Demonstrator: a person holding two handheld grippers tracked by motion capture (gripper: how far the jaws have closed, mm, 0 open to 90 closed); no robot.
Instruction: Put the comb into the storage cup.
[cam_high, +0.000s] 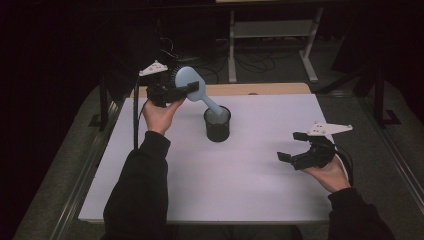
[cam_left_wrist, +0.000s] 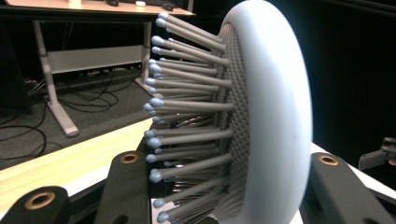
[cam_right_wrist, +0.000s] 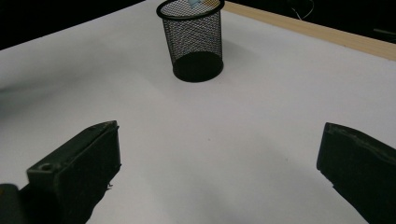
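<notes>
Hairbrush (cam_high: 192, 85), pale blue, held at its head by the left tongs (cam_high: 186, 89) in the upper left of the high view, tilted, handle end dipped into the black mesh cup (cam_high: 218, 125) at the centre of the white surface (cam_high: 250, 165). Seen close in the left gripper view: head (cam_left_wrist: 275, 116) upright between the two black jaws, bristles (cam_left_wrist: 187, 107) pointing to the left of the frame. Left tongs clamped on the brush head, jaws pressed against either side of it. Right tongs (cam_high: 296, 148) at the lower right of the high view, spread wide, nothing between them, well apart from the cup; same wide gap in the right gripper view, with the cup (cam_right_wrist: 195, 42) at the top centre of the frame and a bit of blue just inside its rim.

Judged step: placing the brush handle-first into the cup, nearly done but not released. Next move, as a judgement: lowering until the handle settled against the cup's bottom, then easing the grip open gently. Risk: top-heavy head, light cup, likely to tip if let go while leaning hard on the rim.
</notes>
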